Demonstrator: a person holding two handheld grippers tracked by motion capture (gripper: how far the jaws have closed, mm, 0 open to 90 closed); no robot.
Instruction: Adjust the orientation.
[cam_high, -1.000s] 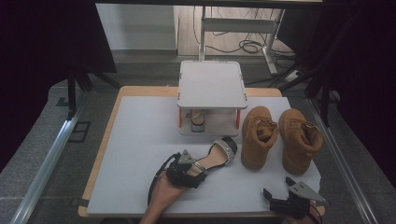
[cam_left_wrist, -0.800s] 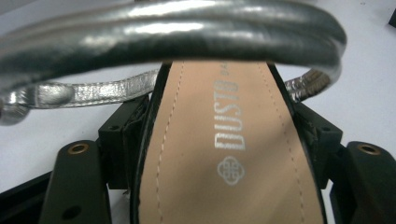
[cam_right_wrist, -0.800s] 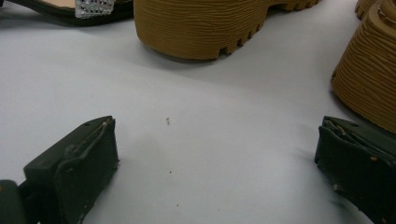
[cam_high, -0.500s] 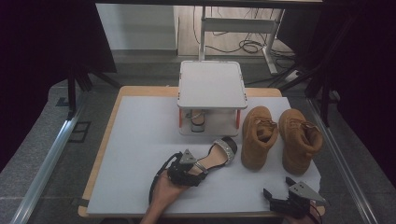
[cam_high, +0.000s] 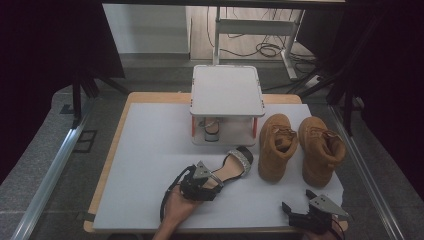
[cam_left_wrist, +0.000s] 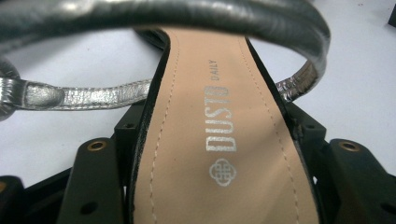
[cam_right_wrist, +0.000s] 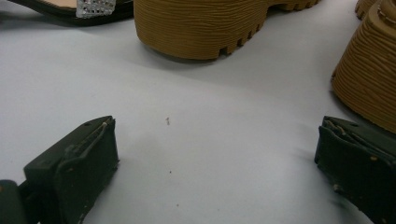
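I've got the left gripper (cam_high: 207, 181) pinching the sandal (cam_high: 231, 166) at its heel, near the table (cam_high: 150, 150) front edge, mid. Right gripper (cam_high: 299, 209) at front-right corner, jaws spread wide, w/ nothing between.

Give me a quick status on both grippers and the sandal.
Left gripper shut on sandal heel. Right gripper open, idle at table's near edge. Boots right of sandal, apart from it.

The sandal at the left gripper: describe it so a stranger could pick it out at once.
On the white table, in front of the small two-tier rack, the sandal lies left of two tan boots. The left gripper grips its heel end. Unlike those chunky boots, it is flat and open, with silver straps and a tan insole.
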